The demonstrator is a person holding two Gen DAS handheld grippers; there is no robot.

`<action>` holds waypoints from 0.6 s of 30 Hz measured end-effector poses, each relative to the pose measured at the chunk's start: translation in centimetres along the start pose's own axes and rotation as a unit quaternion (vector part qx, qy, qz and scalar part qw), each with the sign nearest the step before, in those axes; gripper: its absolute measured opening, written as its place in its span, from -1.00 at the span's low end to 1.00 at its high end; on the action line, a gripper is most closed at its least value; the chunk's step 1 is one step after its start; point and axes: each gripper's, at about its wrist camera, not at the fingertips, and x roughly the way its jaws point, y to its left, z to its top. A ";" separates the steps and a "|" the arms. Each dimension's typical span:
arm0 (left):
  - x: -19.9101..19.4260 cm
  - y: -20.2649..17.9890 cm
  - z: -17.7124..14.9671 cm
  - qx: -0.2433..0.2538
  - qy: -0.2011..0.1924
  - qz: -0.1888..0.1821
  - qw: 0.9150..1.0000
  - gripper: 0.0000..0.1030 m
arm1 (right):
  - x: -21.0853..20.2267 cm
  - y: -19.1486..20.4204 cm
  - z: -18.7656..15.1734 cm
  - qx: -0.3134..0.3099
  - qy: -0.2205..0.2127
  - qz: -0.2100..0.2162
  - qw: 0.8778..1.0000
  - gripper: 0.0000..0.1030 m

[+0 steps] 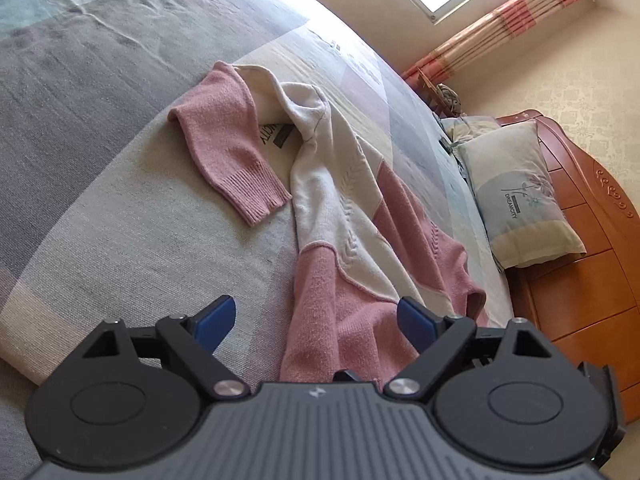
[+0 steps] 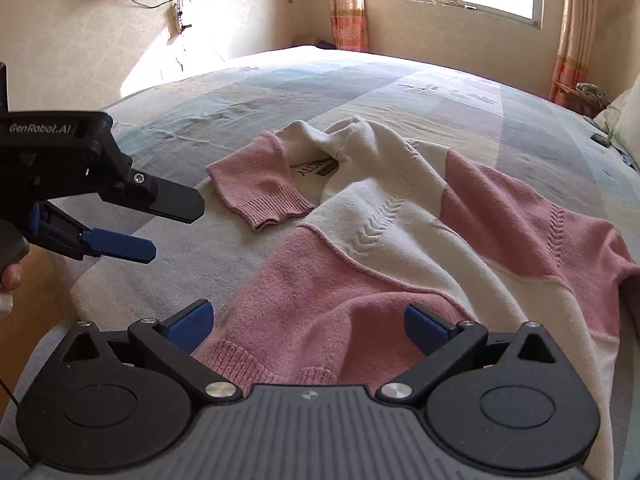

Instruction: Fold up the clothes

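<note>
Bed (image 2: 168, 128), patchwork sheet — sweater (image 2: 400, 216) sprawled at centre, sleeve (image 2: 256, 184) folded at 10 o'clock. Left gripper (image 1: 316, 320) and right gripper (image 2: 308, 322) both spread wide, holding nothing — above hem.

Both tongs are black with blue finger pads. The left tongs (image 1: 316, 318) and right tongs (image 2: 308, 322) each sit on a ribbed grey body flanked by two round black discs and silver screws. White "GenRobot.AI" lettering marks the left tongs' side.
</note>
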 end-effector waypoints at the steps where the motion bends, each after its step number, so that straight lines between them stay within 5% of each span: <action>1: -0.2 0.2 0.1 -0.001 0.000 0.000 1.000 0.70 | 0.2 -0.2 0.0 0.002 0.003 -0.008 1.000 1.00; 16: 4.1 -0.6 -0.4 0.003 0.049 -0.057 0.997 0.70 | 3.9 -3.5 -0.6 0.025 0.045 -0.127 0.991 1.00; 18: 5.3 -1.0 -0.8 -0.003 0.061 -0.072 0.996 0.70 | 3.7 -4.8 -1.2 0.050 0.039 -0.116 0.991 1.00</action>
